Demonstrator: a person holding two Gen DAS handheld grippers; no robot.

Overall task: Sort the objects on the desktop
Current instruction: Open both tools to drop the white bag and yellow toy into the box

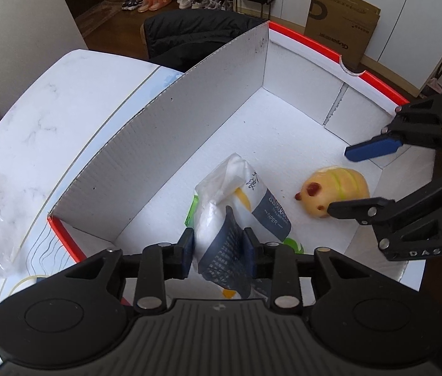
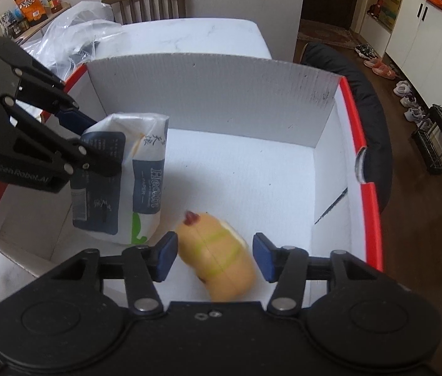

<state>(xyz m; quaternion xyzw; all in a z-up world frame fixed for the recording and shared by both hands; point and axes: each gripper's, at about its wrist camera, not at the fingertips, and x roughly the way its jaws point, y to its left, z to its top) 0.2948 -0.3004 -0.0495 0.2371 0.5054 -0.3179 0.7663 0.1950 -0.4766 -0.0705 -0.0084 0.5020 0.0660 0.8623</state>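
Tissue pack [image 1: 236,216] hangs pinched in your left claw [image 1: 219,247] over the floor of the white box [image 1: 164,144], its long axis running away from that claw. Your right claw [image 2: 214,255] is spread wide, straddling the yellow toy [image 2: 218,260] on the box floor, long axis running forward between the fingers. Count: one pack, one toy, one box on the surface [image 1: 33,119].

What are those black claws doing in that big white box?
A person is tidying things into the white cardboard box. The left gripper is squeezing a tissue pack and holding it inside the box. The right gripper is open around a yellow squishy toy, which looks blurry, as if just dropped or about to be grabbed.
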